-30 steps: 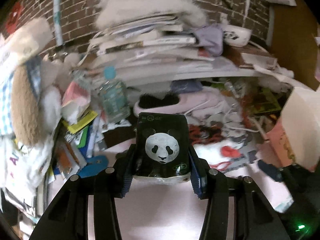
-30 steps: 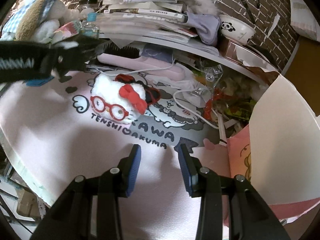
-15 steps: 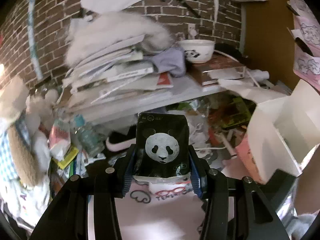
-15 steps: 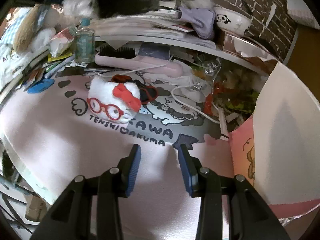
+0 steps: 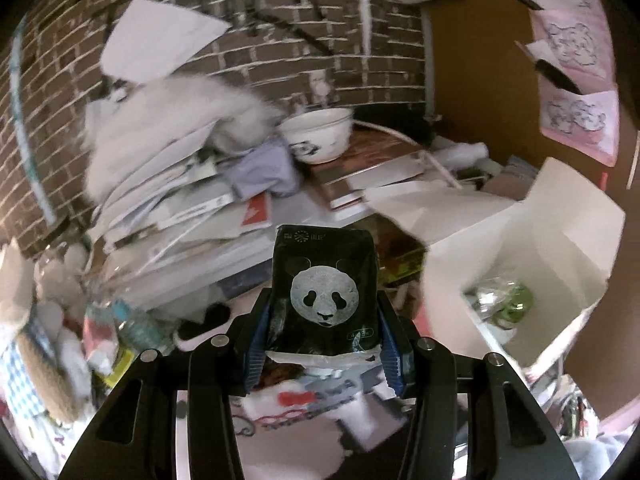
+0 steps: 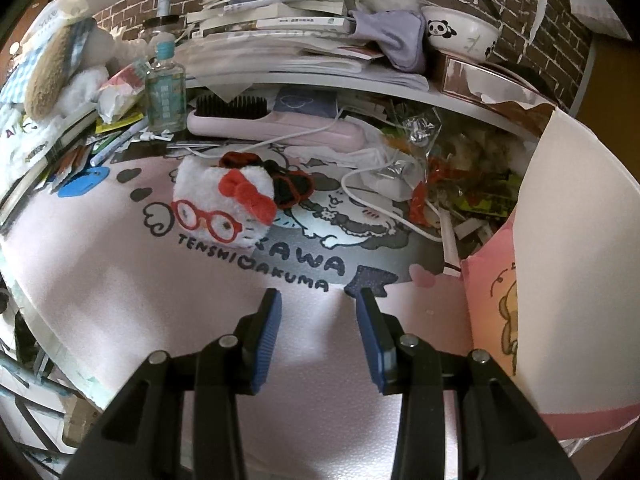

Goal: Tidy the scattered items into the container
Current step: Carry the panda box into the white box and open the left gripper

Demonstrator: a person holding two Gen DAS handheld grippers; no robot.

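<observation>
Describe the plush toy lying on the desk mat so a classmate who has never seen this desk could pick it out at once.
Start at the pink printed desk mat. Above its "TENSHI AKUMA" lettering, in front of the pink hairbrush, lies the plush toy. It alone is white and fluffy, with a red bow and red round glasses.

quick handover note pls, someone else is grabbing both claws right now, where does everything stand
Left claw: shut on the black panda packet, held in the air, with the open white box ahead to its right.
Right claw: open and empty, low over the pink mat.
Done: a crumpled clear-and-green wrapper already lies in the box.
Left: drop the packet into the box, then probably pick up the white plush with red glasses from the mat. Clutter by the shelf remains.
</observation>
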